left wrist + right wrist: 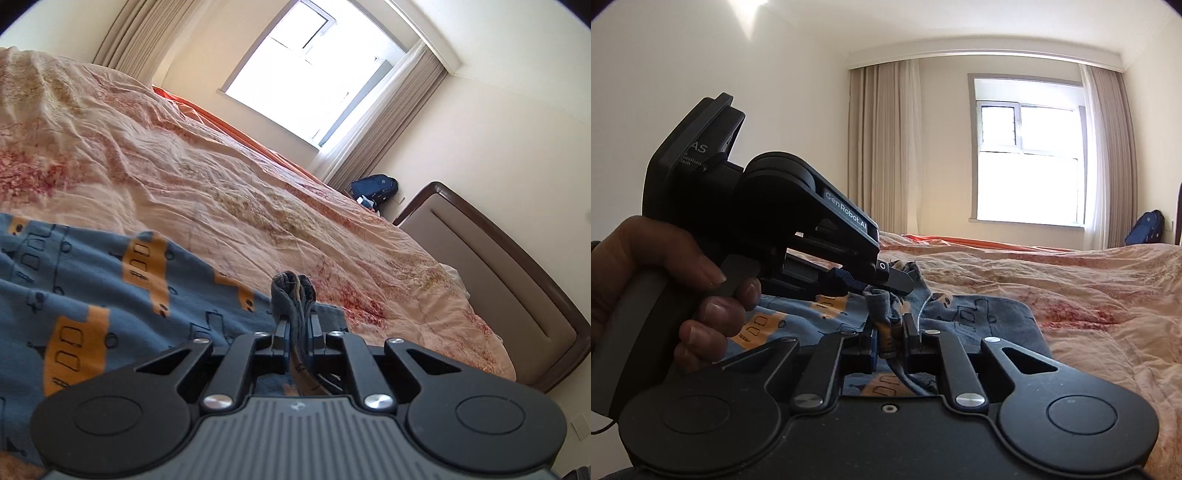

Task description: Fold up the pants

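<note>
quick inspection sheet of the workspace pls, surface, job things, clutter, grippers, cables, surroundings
surface: bed under a wrinkled cream quilt with red floral print
job's things: blue cotton pants with orange bus print, spread on the quilt, bunched edge pinched up
clutter: nothing seen on the bed
grippers: left gripper shut on pants fabric; right gripper shut on pants fabric, close beside the left
cables: nothing seen
surroundings: bright window, beige curtains, dark blue backpack on the floor, brown padded headboard

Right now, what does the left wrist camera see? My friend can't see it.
The left gripper pinches a bunched edge of blue pants with orange patches, lying on a rumpled pink bedspread. Behind are a bright window and a headboard.
</note>
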The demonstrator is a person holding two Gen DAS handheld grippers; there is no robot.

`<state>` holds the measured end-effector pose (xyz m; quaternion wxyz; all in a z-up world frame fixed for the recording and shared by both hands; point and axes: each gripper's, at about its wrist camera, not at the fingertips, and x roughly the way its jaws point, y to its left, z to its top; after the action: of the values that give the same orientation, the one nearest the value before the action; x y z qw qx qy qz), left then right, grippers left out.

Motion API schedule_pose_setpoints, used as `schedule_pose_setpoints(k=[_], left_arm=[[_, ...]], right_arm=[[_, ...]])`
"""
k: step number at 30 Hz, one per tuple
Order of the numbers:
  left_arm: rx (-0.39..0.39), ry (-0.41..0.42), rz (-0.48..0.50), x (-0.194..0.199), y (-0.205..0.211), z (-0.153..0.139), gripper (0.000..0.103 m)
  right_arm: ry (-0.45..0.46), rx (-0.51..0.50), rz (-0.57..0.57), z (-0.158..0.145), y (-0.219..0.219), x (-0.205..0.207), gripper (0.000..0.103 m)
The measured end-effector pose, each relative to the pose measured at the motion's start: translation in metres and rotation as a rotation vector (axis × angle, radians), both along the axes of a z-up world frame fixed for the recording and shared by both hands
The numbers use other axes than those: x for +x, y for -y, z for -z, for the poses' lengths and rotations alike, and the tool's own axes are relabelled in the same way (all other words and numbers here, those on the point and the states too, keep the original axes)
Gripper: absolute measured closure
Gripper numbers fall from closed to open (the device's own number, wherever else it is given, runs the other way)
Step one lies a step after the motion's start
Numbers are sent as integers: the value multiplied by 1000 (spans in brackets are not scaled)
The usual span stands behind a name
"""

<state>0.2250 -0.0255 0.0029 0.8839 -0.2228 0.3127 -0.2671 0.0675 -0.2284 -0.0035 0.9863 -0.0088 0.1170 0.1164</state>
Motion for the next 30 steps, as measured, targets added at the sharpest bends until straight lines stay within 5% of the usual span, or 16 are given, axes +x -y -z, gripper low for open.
schedule_pose_setpoints(k=[17,21,23,27,30], left_arm=[[50,-51,-53,19,-73,46,91],[54,-39,-91,13,-85,42,55],[84,-12,-117,7,-91,33,45],[133,57,-149,-2,-95,18,20],[159,118,-126,-8,-89,9,6]], right_arm=[[-110,-196,-181,8,-106,24,86],[-139,-200,-176,12,-109,25,70],[-131,-184,-180,10,-105,19,52],[-116,-152,-172,3,-95,10,42],[-81,-124,-149,-3,-86,4,22]])
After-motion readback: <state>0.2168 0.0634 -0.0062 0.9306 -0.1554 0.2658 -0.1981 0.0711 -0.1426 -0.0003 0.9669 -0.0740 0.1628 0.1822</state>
